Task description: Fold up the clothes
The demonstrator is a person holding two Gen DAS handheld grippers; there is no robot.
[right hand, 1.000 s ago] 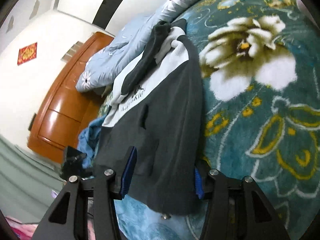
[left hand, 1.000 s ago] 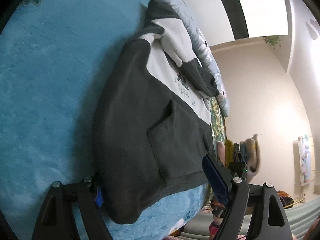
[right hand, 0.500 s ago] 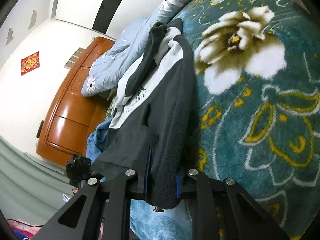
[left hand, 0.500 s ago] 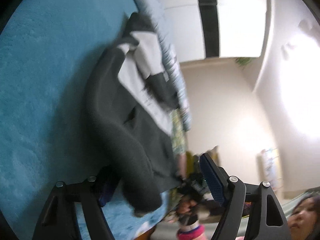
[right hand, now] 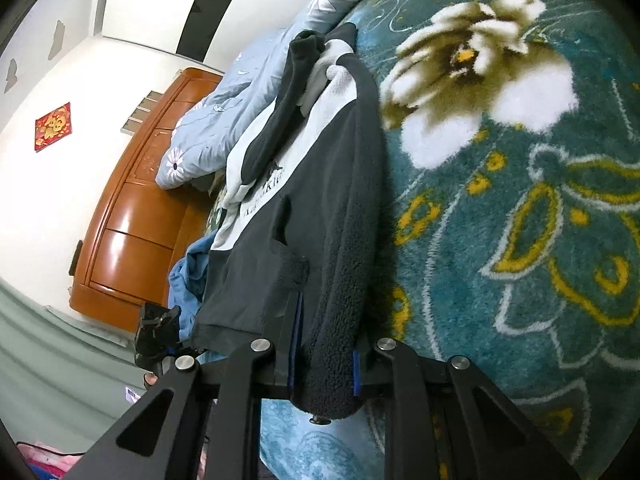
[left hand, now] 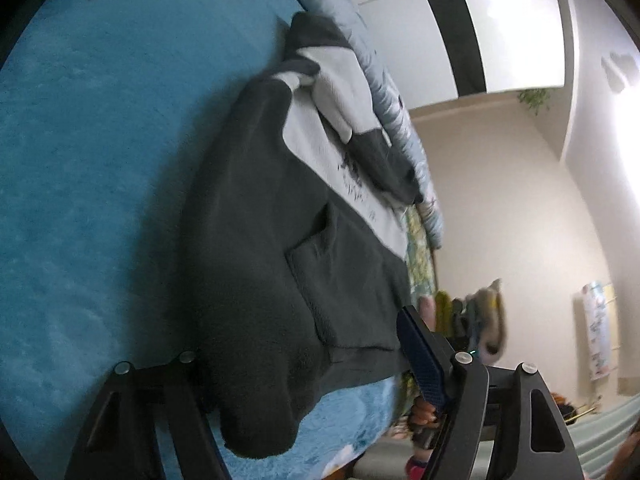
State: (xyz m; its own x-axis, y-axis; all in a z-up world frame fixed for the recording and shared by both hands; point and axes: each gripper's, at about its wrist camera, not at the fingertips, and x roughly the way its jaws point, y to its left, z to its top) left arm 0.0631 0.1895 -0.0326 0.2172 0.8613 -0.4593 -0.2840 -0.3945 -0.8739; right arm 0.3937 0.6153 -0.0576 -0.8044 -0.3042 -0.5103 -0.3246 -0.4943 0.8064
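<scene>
Bedspread (right hand: 520, 208) bears hoodie (right hand: 320, 216), right gripper (right hand: 324, 364) pinching it.

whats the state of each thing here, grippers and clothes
left gripper: open, hoodie hem lying between its fingers
right gripper: shut on the hoodie's fleece edge
hoodie: grey and white, lying flat on the blanket, side edge folded in
blanket: spread flat under the hoodie
quilt: bunched behind the hoodie

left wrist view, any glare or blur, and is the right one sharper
Left wrist view: blown-out glare at the right edge on the wall, hoodie slightly soft; right wrist view: sharper, fleece texture crisp, only the blanket flower smeared; both fisheye-bent.
</scene>
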